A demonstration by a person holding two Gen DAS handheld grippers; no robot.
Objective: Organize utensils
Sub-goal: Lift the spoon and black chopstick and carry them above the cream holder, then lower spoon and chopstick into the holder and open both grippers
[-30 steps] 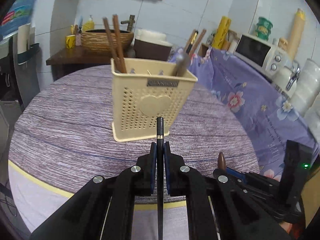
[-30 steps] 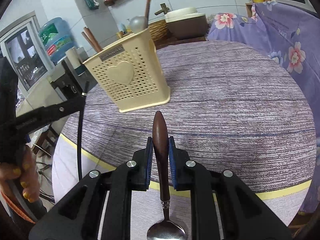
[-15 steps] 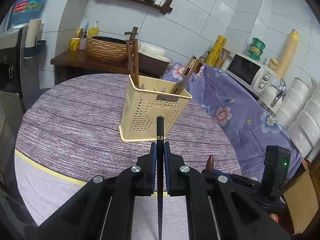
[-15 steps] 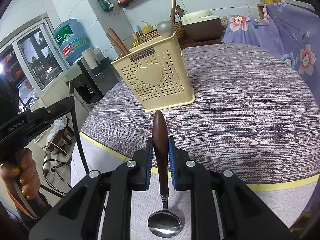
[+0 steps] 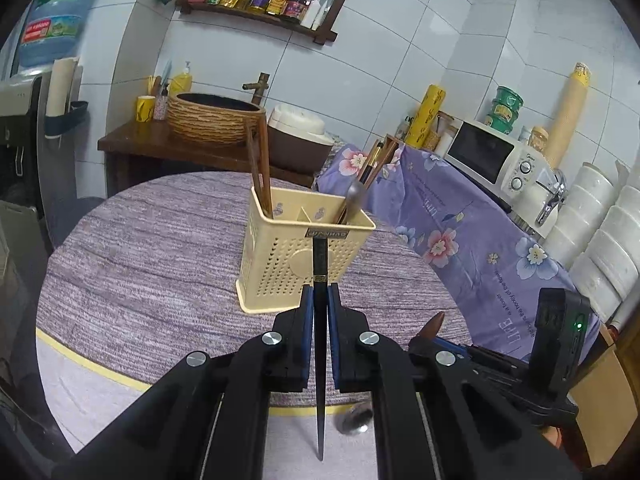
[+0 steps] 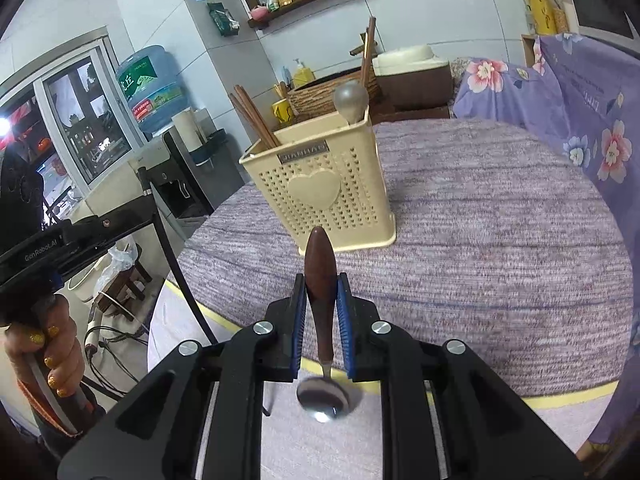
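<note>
Both tongs rose, left [image 5: 319, 300] pinching a black chopstick [image 5: 320, 264], right [image 6: 321, 300] a spoon [image 6: 320, 276], each aimed lengthwise at the holder [image 5: 276, 256].

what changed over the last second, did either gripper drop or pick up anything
Nothing was dropped or picked up. Both grippers rose, so the cream utensil holder on the round table looks smaller and further off and its open top shows. The left gripper stays shut on the black chopstick; the right gripper stays shut on the wooden-handled spoon. The holder and the utensils in it have not shifted.
</note>
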